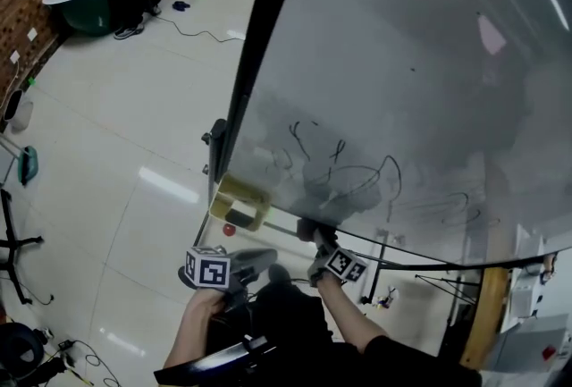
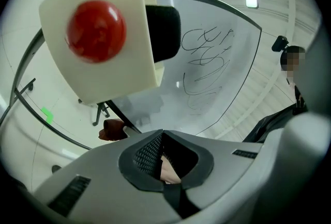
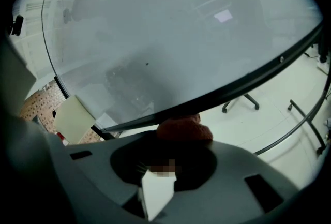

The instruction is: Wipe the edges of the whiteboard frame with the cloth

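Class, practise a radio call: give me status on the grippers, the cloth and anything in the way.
Left gripper shut, empty. Right gripper shut on cloth, pressed against bottom frame. Cream box on frame to the left, may block.

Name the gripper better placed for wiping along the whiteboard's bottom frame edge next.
Right. The right gripper holds the cloth against the bottom frame edge; the left gripper holds no cloth and sits below the frame.

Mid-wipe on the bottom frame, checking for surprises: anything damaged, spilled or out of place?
Nothing damaged or spilled. Only oddity: marker scribbles and a grey smear low on the whiteboard, above the frame edge where the right gripper holds the cloth.
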A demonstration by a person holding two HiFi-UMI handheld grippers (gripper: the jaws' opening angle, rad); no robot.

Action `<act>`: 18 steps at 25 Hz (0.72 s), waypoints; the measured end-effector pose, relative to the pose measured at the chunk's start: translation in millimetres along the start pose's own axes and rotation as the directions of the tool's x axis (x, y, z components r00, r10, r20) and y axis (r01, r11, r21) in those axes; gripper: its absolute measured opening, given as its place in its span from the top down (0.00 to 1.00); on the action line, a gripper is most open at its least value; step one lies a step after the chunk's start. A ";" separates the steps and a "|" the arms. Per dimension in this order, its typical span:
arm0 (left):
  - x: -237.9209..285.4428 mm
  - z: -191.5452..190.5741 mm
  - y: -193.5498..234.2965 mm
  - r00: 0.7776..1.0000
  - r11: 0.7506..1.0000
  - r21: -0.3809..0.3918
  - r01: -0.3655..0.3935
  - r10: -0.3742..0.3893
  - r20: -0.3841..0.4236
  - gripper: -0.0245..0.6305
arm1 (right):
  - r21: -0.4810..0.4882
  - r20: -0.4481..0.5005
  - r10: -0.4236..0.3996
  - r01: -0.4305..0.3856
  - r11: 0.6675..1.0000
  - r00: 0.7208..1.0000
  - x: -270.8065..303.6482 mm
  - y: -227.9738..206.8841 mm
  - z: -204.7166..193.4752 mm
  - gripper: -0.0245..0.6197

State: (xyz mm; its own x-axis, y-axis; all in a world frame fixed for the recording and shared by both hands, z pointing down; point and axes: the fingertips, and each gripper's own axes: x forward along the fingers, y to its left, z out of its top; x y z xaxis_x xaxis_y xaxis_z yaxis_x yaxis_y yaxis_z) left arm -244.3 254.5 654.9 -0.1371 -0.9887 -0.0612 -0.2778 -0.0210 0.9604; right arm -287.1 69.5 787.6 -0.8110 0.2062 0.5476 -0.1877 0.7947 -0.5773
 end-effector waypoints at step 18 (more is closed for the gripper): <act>-87.8 40.1 18.6 0.999 0.999 -0.013 -0.035 0.035 0.014 0.97 | -0.073 0.000 0.005 -0.005 0.997 1.000 51.1 64.3 -27.8 0.81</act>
State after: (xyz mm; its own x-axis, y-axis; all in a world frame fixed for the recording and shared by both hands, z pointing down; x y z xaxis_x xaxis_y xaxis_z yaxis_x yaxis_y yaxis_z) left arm -275.6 346.8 667.2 -0.1605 -0.9865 -0.0315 -0.2609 0.0116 0.9653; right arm -325.2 146.9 795.3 -0.8121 0.2097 0.5446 -0.1429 0.8334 -0.5339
